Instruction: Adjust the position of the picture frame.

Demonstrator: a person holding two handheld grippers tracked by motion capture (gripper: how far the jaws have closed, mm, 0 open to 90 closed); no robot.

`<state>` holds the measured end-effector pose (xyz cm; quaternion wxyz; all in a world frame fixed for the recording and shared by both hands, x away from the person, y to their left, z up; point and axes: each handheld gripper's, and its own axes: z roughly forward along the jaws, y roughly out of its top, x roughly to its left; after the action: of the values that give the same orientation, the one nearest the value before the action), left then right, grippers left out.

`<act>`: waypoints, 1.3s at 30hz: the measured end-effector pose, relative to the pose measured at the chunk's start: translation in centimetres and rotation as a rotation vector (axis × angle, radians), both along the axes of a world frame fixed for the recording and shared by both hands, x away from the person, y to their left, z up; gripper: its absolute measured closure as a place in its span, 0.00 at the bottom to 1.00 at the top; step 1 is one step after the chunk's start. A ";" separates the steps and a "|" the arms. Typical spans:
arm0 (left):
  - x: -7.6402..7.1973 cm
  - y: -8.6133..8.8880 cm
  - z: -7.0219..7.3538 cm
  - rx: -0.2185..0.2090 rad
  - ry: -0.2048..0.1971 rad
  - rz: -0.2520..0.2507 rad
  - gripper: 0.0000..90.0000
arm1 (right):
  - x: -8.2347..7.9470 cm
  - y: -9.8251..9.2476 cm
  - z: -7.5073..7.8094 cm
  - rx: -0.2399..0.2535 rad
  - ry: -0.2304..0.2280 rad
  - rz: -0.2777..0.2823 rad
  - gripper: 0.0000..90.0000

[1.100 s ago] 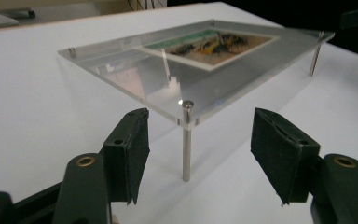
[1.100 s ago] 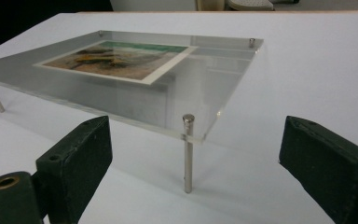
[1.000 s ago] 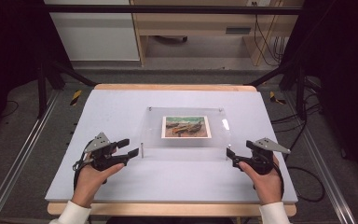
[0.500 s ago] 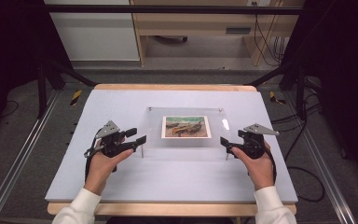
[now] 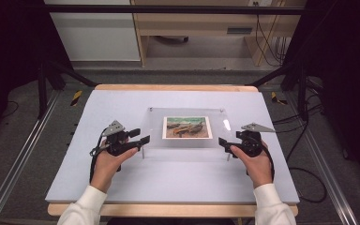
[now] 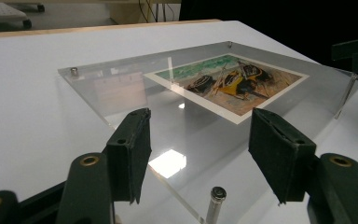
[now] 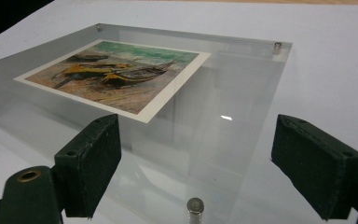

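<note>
A clear acrylic frame [image 5: 187, 131] lies flat on the table's middle, raised on small metal pegs, with a picture of boats [image 5: 187, 127] inside it. My left gripper [image 5: 140, 137] is open at the frame's near left corner. In the left gripper view the open left gripper [image 6: 200, 122] straddles that corner, with a corner peg [image 6: 216, 197] just ahead and the picture [image 6: 228, 84] beyond. My right gripper [image 5: 223, 142] is open at the near right corner. In the right gripper view the right gripper [image 7: 198, 126] flanks the frame's edge above a peg [image 7: 195, 206], and the picture [image 7: 116, 74] lies beyond.
The frame rests on a pale table [image 5: 122, 183] with a wooden rim. Metal rails [image 5: 14, 164] run along both sides. A wooden bench and cables [image 5: 262, 33] stand beyond the far edge.
Both hands have moved forward and inward from the table's near part, bringing the open grippers up to the frame's near corners. The frame has not moved.
</note>
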<state>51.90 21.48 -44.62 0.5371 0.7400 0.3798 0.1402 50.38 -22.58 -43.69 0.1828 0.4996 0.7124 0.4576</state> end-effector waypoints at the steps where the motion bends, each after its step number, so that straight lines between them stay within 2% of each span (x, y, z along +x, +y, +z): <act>1: 0.0 0.0 -0.1 0.004 0.005 -0.002 0.42 | 0.1 0.0 -0.1 -0.005 0.001 0.005 0.18; 8: 0.1 -0.2 -0.7 0.018 0.026 -0.002 0.42 | 0.3 0.2 -0.3 -0.005 0.024 0.013 0.18; 13: 0.2 -0.3 -0.9 0.004 0.043 0.006 0.40 | 0.4 0.3 -0.4 -0.002 0.030 0.017 0.18; 16: 0.4 -0.2 -1.1 0.021 0.078 0.025 0.37 | 0.5 0.4 -0.5 -0.005 0.037 0.025 0.18; 21: 0.7 -0.1 -1.4 -0.034 0.144 0.032 0.35 | 0.7 0.7 -0.7 -0.004 0.054 0.023 0.17; 25: 1.1 -0.2 -1.7 -0.079 0.221 0.034 0.31 | 0.8 0.7 -0.9 -0.011 0.063 0.028 0.16; 30: 1.5 -0.2 -2.0 -0.116 0.278 0.042 0.27 | 1.0 0.6 -1.1 -0.003 0.073 0.029 0.15; 32: 1.7 -0.4 -2.2 -0.146 0.318 0.016 0.27 | 1.0 0.6 -1.1 0.002 0.075 0.029 0.15; 39: 1.8 -0.9 -2.3 -0.151 0.320 0.033 0.26 | 1.1 0.4 -1.2 0.027 0.098 0.027 0.15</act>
<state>53.74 20.63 -46.96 0.5215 0.7041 0.4820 0.0003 51.45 -22.13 -44.91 0.1347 0.5144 0.7208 0.4446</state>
